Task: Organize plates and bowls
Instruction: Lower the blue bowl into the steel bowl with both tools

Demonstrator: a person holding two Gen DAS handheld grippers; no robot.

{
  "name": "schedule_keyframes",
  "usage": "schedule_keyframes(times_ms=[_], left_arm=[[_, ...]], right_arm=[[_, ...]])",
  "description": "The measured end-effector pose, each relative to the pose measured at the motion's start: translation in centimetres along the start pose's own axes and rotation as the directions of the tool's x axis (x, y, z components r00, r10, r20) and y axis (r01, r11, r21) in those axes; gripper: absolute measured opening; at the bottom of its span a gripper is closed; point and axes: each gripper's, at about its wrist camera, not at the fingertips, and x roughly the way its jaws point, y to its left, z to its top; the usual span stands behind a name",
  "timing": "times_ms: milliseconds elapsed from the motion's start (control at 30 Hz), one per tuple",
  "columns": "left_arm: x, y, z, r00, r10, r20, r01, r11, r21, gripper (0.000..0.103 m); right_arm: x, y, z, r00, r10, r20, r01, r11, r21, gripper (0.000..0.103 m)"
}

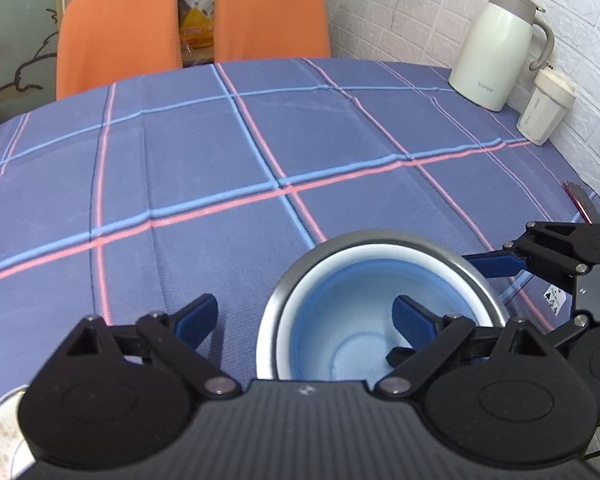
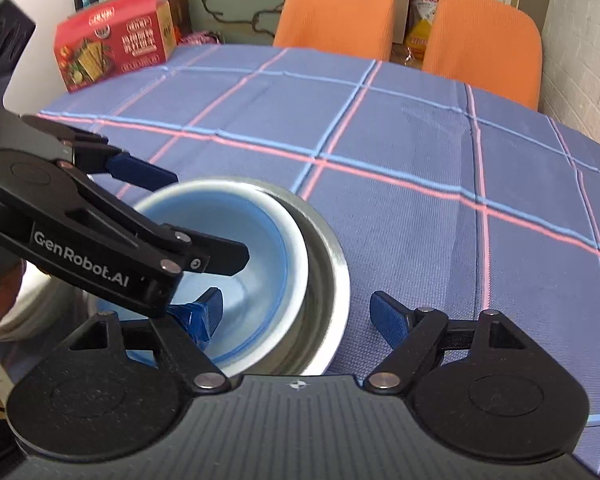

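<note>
In the left wrist view, my left gripper (image 1: 304,312) is standing with its blue-padded fingers apart, one over the checked blue tablecloth (image 1: 180,160), the other dipping inside the blue-and-white ceramic bowl (image 1: 364,320) nested in the round steel bowl (image 1: 480,276) at the lower middle. A cream thermos jug (image 1: 496,48) is sitting upper right.

In the right wrist view, my right gripper (image 2: 296,316) is also spread wide, its left finger reaching into the nested bowls at lower left, its right finger over cloth; a red cardboard box (image 2: 116,36) is lying upper left
</note>
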Motion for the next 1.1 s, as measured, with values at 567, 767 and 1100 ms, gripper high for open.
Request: schedule_keyframes(times_ms=[567,767,1100], left_arm=[[1.5,0.1,-0.3,1.0,0.02,-0.02,-0.019,0.998,0.061,0.092],[0.8,-0.6,-0.1,0.998,-0.03,-0.05,0.034,0.995,0.092,0.054],[-1.3,-1.0,1.2,0.999,-0.05,-0.02,0.05,0.999,-0.01,0.047]], right_arm=[[0.5,1.1,-2.0,0.99,-0.015,0.141,-0.003,0.992,0.125,0.077],[-0.3,1.5,-3.2,0.979,-0.005,0.206,-0.035,0.982,0.187,0.069],[-2.3,2.4,-1.2,0.972,-0.064,0.226,-0.004,0.957,0.289,0.073]])
